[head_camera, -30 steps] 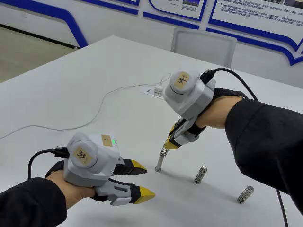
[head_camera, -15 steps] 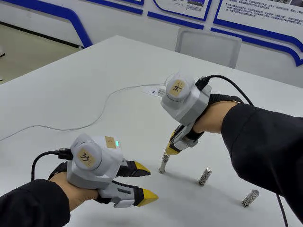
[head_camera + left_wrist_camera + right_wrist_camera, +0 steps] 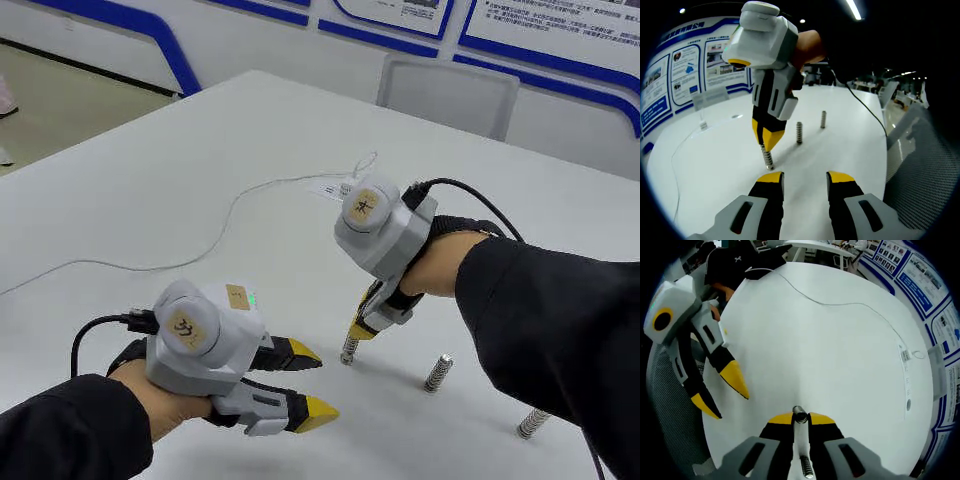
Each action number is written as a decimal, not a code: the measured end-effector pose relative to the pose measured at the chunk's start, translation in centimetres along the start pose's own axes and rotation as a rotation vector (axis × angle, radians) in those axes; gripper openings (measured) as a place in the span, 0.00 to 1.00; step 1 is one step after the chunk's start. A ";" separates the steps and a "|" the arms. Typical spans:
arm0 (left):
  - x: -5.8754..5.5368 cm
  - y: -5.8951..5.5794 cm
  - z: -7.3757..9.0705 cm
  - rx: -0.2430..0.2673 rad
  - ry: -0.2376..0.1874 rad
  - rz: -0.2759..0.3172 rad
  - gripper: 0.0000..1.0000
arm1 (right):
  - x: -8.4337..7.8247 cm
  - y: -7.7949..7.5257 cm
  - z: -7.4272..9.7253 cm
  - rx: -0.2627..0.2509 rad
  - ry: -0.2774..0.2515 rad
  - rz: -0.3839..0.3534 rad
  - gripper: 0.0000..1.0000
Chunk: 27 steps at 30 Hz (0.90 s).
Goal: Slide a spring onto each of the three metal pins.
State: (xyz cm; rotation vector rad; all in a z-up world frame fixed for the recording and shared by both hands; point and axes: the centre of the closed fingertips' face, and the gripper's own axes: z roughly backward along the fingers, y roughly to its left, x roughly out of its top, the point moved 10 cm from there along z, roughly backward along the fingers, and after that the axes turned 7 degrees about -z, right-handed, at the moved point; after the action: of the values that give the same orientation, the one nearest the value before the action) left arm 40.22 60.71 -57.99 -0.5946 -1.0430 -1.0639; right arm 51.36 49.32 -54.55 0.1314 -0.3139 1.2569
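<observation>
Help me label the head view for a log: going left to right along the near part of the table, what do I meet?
left gripper → first spring, at the right gripper's tips → middle spring → last spring

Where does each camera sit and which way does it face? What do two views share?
Head view: on the person's head, facing down at the table; sleeves, left gripper, right gripper show.
Left gripper view: on the left gripper, facing the right gripper; own open jaws show.
Right gripper view: on the right gripper, facing down; own jaws shut on a spring.
Both gripper views share that spring.
</observation>
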 end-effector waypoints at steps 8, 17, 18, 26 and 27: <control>-0.1 0.0 -0.1 -0.003 0.002 0.001 0.35 | -0.3 0.2 -0.8 -0.003 0.008 -0.012 0.12; -0.1 0.0 -0.1 -0.002 0.002 0.002 0.35 | -0.4 0.3 -1.0 -0.003 -0.002 -0.009 0.13; -0.1 0.0 -0.1 -0.002 0.002 0.001 0.35 | -0.4 0.3 -1.0 -0.003 -0.008 -0.010 0.14; -0.1 -0.1 -0.1 -0.004 0.010 -0.006 0.35 | -1.1 0.3 0.0 -0.023 -0.045 -0.016 0.21; -0.1 -0.1 -0.1 -0.005 0.012 -0.008 0.35 | -1.3 0.2 0.2 -0.028 -0.052 -0.017 0.22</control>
State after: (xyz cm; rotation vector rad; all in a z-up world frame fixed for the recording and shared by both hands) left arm 40.13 60.59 -58.11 -0.5876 -1.0330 -1.0763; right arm 50.77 48.19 -54.78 0.1424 -0.3746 1.2335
